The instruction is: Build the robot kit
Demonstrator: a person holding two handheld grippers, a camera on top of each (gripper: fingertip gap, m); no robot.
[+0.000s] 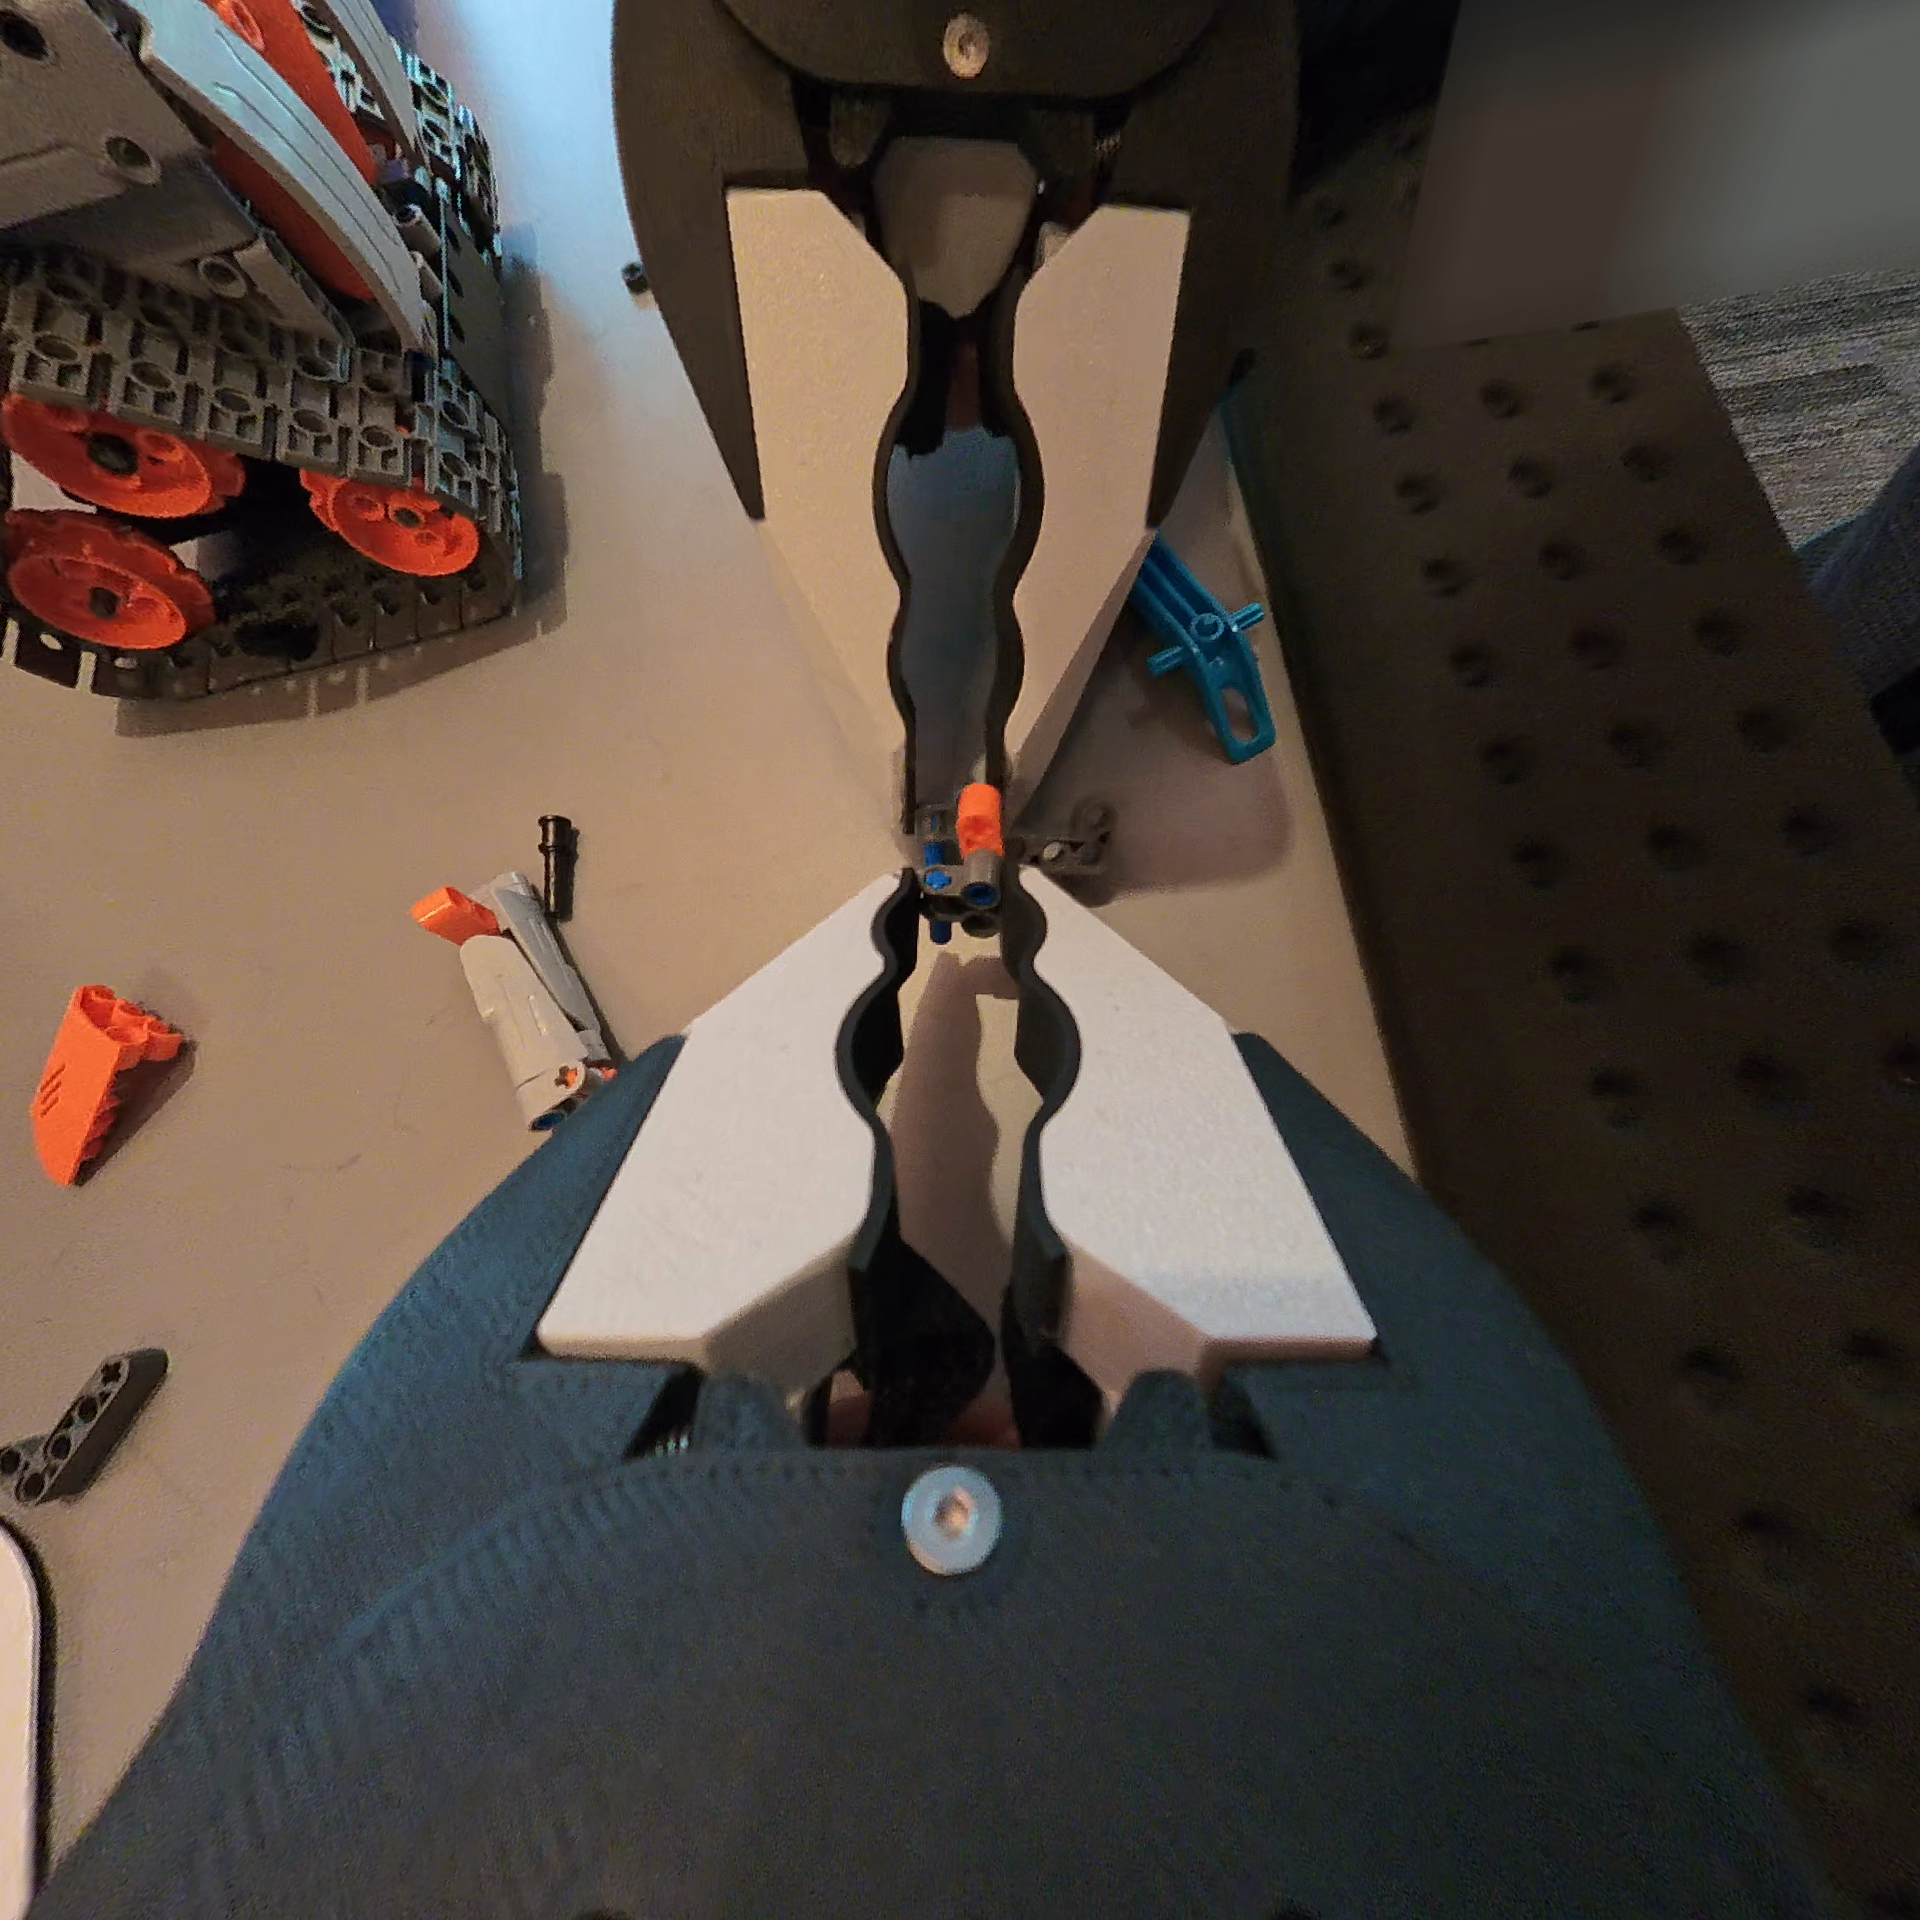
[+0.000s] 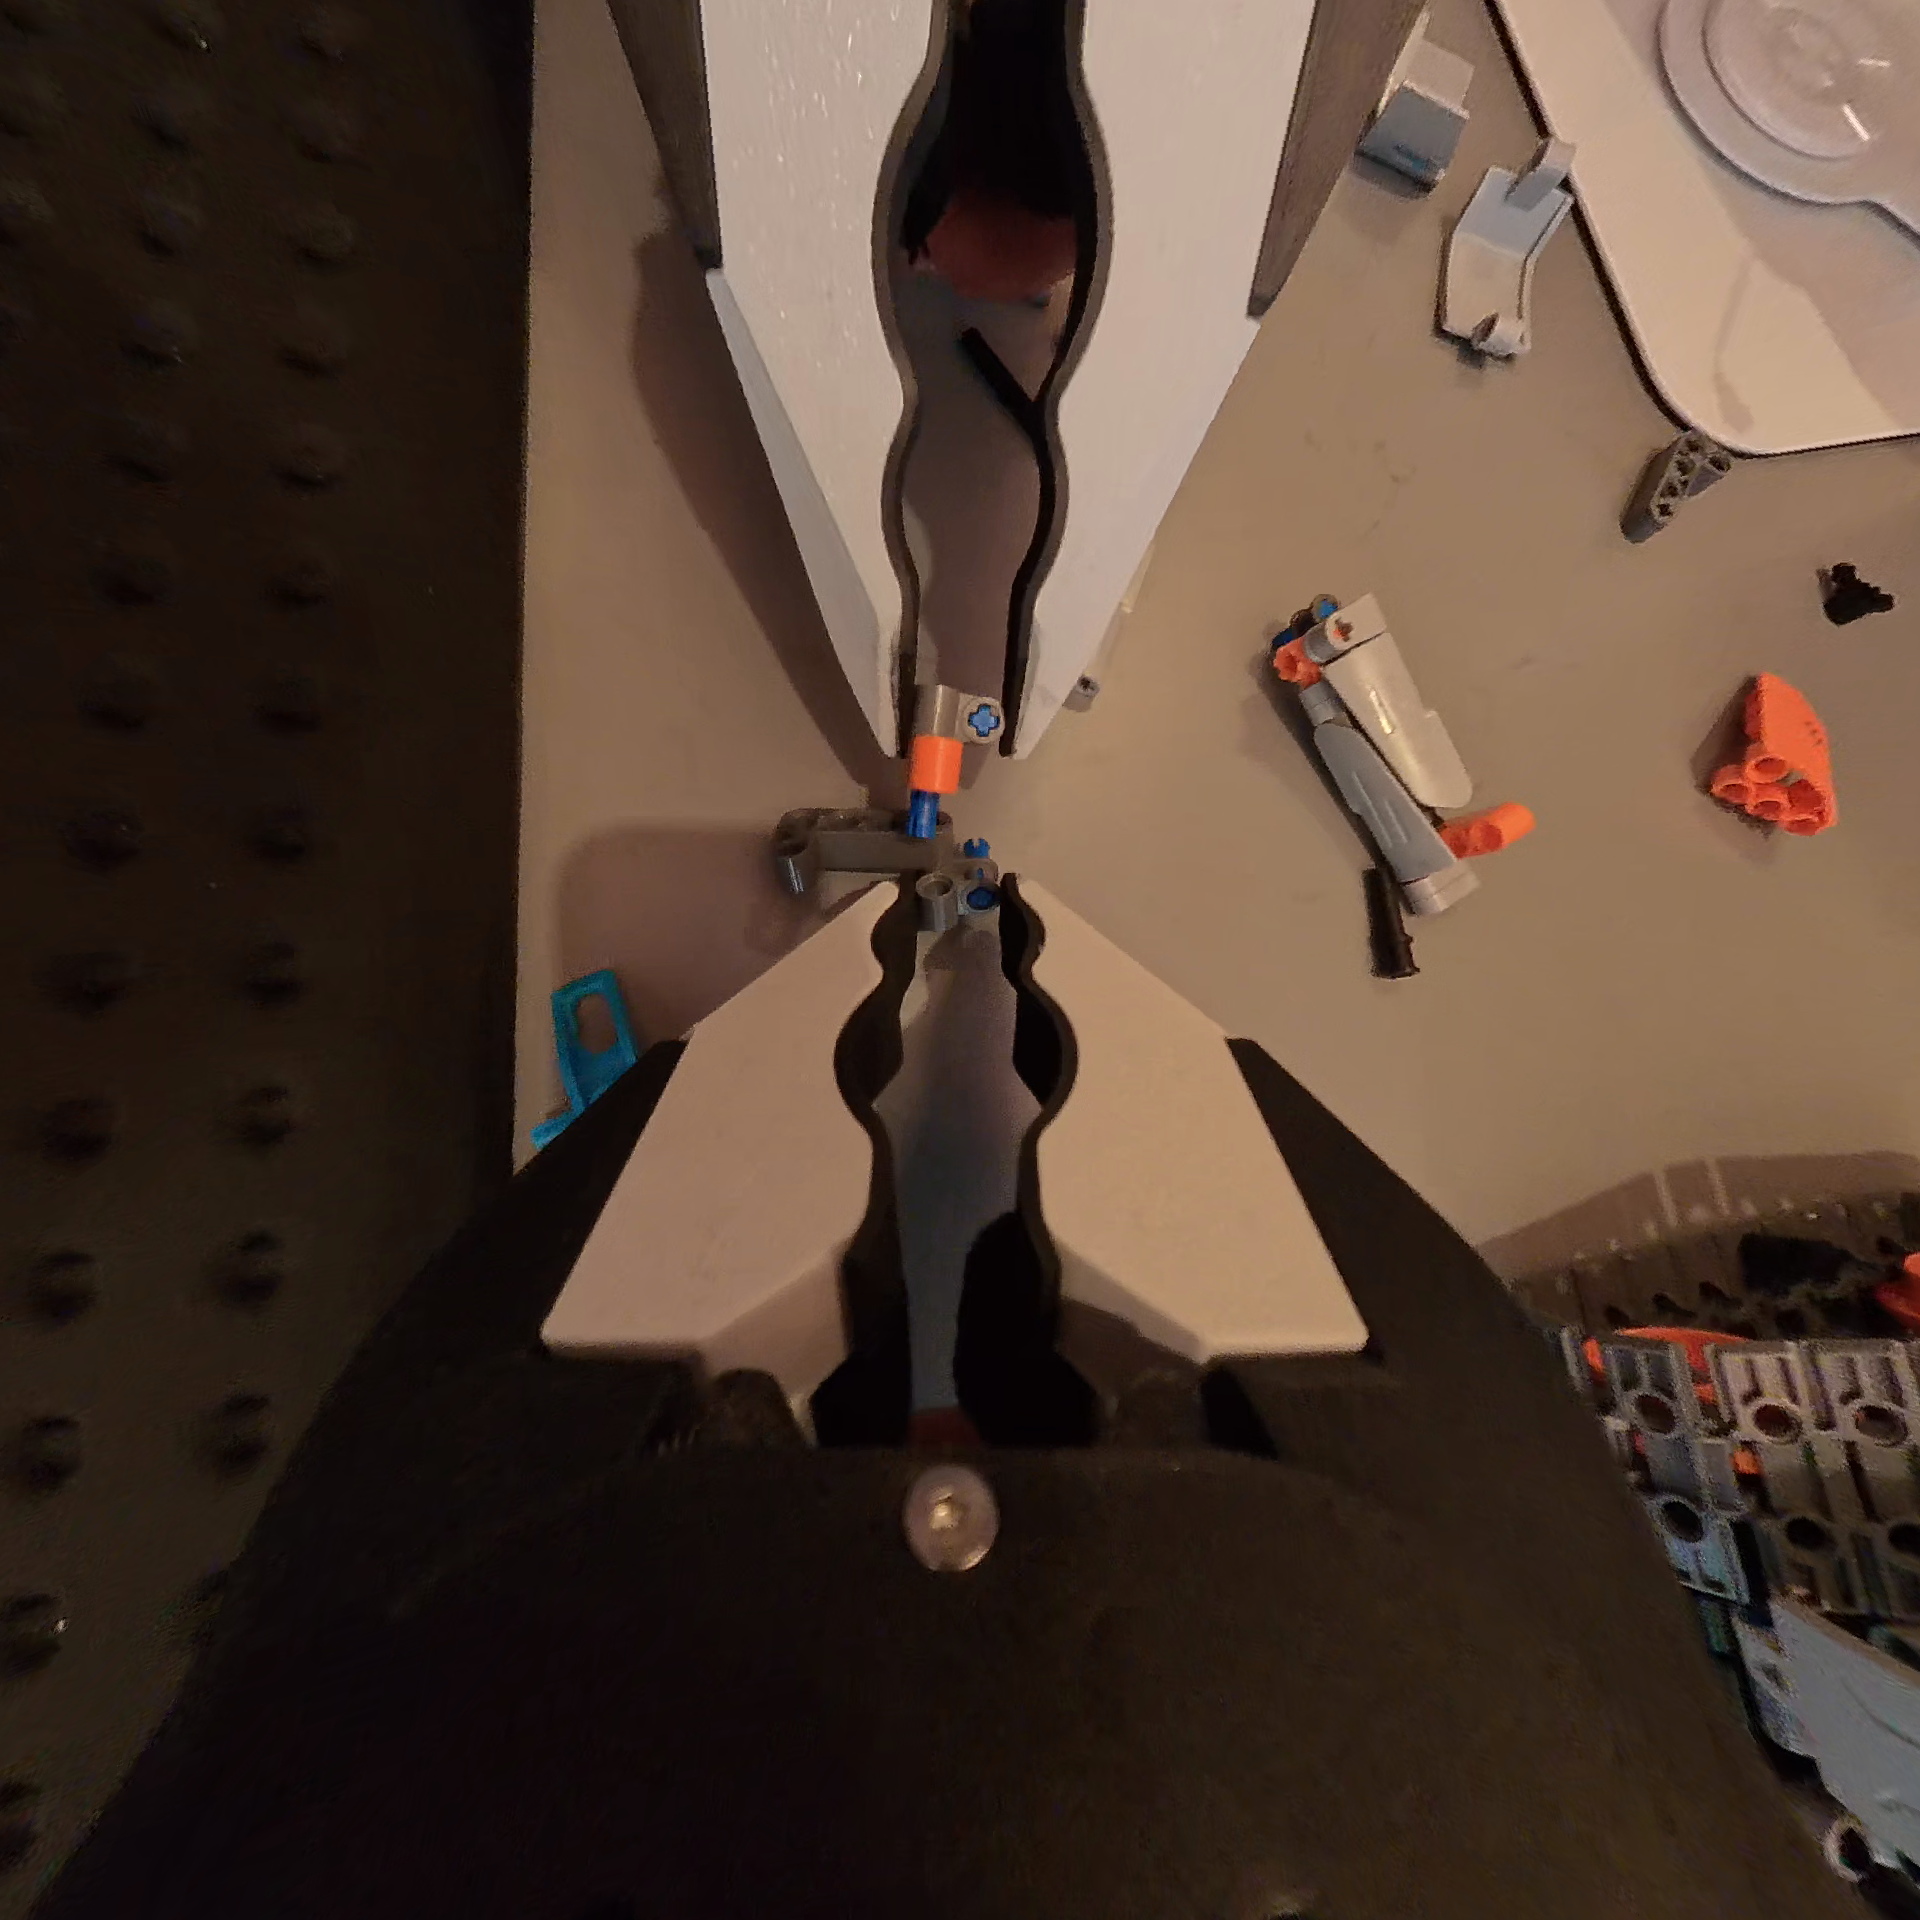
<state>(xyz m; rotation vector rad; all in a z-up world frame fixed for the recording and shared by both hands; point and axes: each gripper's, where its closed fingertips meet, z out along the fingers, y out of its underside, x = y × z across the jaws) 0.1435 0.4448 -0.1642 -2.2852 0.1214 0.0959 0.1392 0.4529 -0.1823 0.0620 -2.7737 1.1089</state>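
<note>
Both wrist cameras look steeply down, close over table (image 1: 312, 831), facing each other; share small-parts spot.

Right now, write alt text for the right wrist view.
Two hand-held grippers meet tip to tip over a grey table: the right pinches a small grey connector, the left one with an orange bush. Loose parts and a tracked model lie to the right.

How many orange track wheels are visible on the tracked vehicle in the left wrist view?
3: upper left wheel, lower left wheel, and right wheel, all inside the grey track of the tracked vehicle. More may be hidden beyond the frame edge.
</note>
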